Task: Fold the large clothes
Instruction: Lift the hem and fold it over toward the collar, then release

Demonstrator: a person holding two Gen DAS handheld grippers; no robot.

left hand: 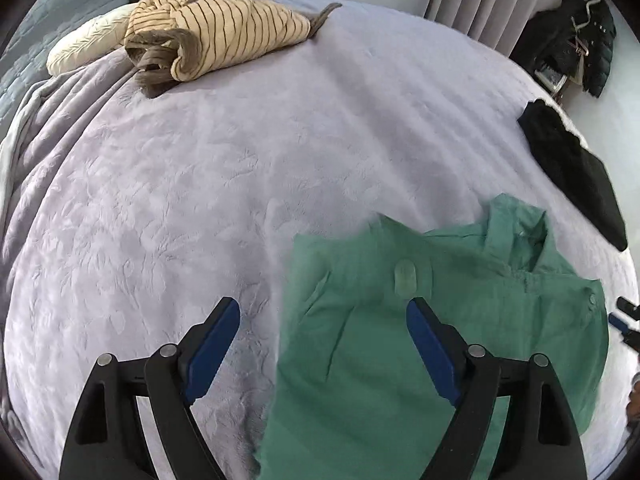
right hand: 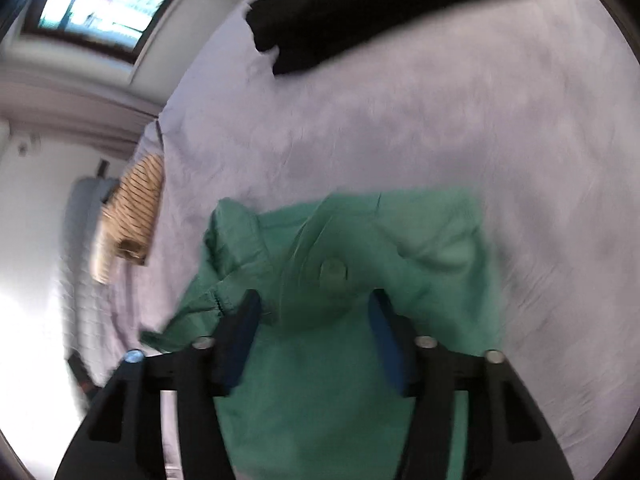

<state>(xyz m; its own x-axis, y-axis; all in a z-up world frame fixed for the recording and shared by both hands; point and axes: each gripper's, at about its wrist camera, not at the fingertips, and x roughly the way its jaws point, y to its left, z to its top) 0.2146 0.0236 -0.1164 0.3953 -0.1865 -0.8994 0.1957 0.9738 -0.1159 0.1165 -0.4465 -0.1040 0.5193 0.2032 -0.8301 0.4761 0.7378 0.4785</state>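
Note:
A green button-up shirt lies folded on the lilac bedspread, collar at the far right. My left gripper is open and empty, hovering over the shirt's left edge. In the blurred right wrist view the green shirt lies under my right gripper, which is open and empty above it. The tip of the right gripper shows at the right edge of the left wrist view.
A folded beige striped sweater lies at the far side of the bed by a cream pillow. A folded black garment lies at the right edge; it also shows in the right wrist view. Dark clothes hang by the curtains.

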